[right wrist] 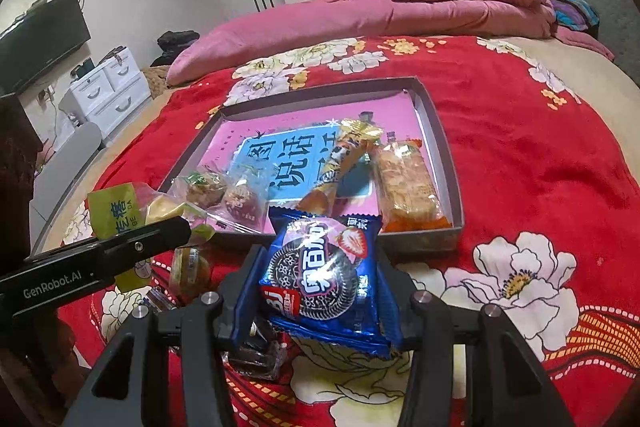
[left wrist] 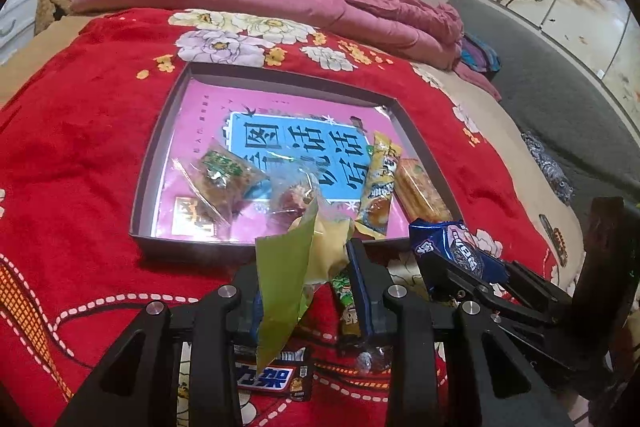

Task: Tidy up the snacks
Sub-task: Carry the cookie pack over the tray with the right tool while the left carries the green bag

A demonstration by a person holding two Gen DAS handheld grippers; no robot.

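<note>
Red plush bedspread (right wrist: 520,163) printed with big white flowers covers the bed, with a rolled pink quilt (right wrist: 360,15) at the far side and white wardrobe doors behind. On the spread sits a shallow grey cardboard box lid (right wrist: 452,163), its floor lined with a glossy pink and blue booklet.

Both claws are loaded and hang just short of the lid's near rim. The right claw (right wrist: 320,291) is closed on a blue foil cookie packet (right wrist: 320,271) showing a dark sandwich cookie and a strawberry; the pads press its two long side edges. The left claw (left wrist: 304,279) pinches a green and clear candy wrapper (left wrist: 288,279) with a pale yellow sweet inside.

Both packets look very light. The foil one is puffy, slick and crinkly, and the cookie inside would likely crack under a hard squeeze, so a hold on the crimped seams or a gentle grip across the edges seems wise. The green wrapper is limp film that flops over the finger; it looks best held close to the solid sweet, since the loose tail could slide out.

Already in the lid lie two clear-wrapped round pastries (right wrist: 224,195), a slim yellow foil stick (right wrist: 340,163) and an orange cracker pack (right wrist: 408,187), which looks flat, stiff and brittle. More snacks wait on the spread beneath the claws, among them a dark chocolate bar (left wrist: 276,379).
</note>
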